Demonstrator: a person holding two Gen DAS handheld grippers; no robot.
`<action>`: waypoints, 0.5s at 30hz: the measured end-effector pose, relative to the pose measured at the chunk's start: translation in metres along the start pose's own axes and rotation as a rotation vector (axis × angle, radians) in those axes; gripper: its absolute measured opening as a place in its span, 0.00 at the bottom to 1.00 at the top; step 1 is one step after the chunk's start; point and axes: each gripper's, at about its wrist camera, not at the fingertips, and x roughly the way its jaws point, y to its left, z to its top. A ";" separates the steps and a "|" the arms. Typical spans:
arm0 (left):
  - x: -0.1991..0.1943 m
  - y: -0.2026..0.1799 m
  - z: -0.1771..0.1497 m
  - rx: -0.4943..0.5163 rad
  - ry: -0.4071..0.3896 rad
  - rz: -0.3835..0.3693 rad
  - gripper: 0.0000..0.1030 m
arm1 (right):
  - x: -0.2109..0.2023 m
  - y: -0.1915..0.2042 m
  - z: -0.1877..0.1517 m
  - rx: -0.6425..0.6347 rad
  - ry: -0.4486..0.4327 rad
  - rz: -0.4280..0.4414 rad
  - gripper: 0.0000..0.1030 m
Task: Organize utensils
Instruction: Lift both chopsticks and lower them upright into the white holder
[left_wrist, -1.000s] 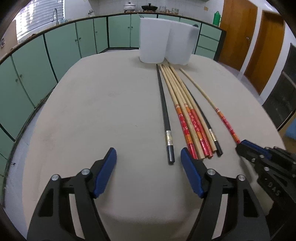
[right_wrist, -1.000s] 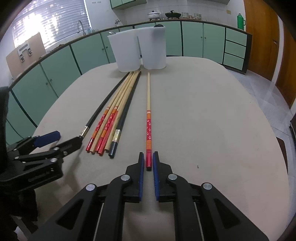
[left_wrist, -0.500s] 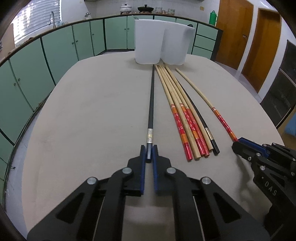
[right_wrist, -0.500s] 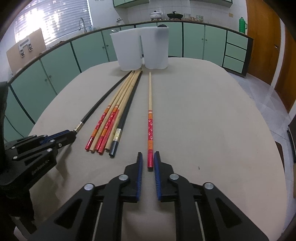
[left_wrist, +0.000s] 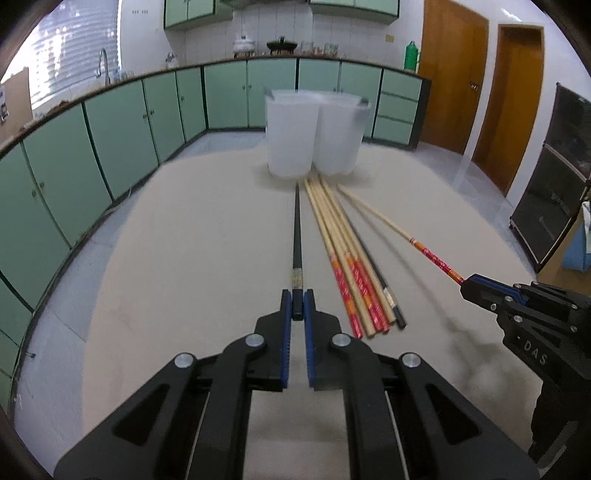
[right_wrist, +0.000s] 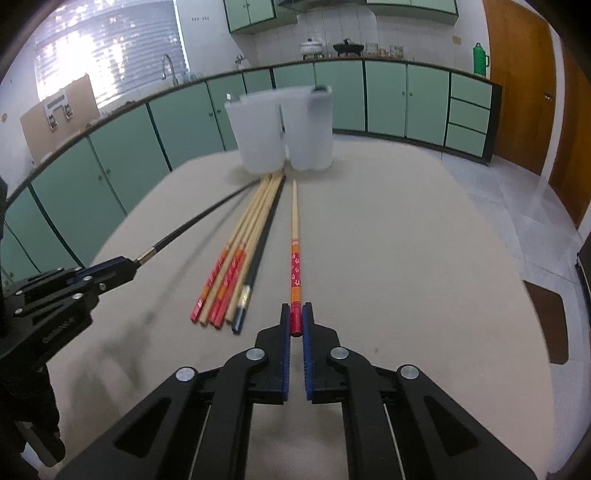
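My left gripper (left_wrist: 297, 304) is shut on the near end of a black chopstick (left_wrist: 297, 236), whose tip points at two white tubs (left_wrist: 291, 138). My right gripper (right_wrist: 295, 319) is shut on the red end of a bamboo chopstick (right_wrist: 294, 221); it also shows in the left wrist view (left_wrist: 384, 218). Both sticks appear lifted at the held end. A bundle of several chopsticks (left_wrist: 351, 266), bamboo with red ends plus one black, lies on the table between the two; it also shows in the right wrist view (right_wrist: 240, 254). The white tubs (right_wrist: 280, 133) stand side by side at the far end.
The beige round table (left_wrist: 184, 258) drops off at its edges to a tiled floor. Green cabinets (left_wrist: 110, 122) ring the room. Wooden doors (left_wrist: 454, 70) stand at the right.
My left gripper closed on the black chopstick and raised its end. My right gripper, shut on the red-ended chopstick throughout, lifted with it. Both views rose and tilted toward the tubs.
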 end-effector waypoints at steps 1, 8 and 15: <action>-0.006 0.000 0.003 0.003 -0.013 -0.001 0.05 | -0.003 0.000 0.003 -0.002 -0.007 0.001 0.06; -0.039 0.005 0.033 0.000 -0.119 -0.010 0.05 | -0.036 -0.002 0.035 -0.016 -0.087 0.016 0.06; -0.063 0.005 0.069 0.003 -0.223 -0.028 0.05 | -0.065 -0.003 0.075 -0.021 -0.162 0.057 0.06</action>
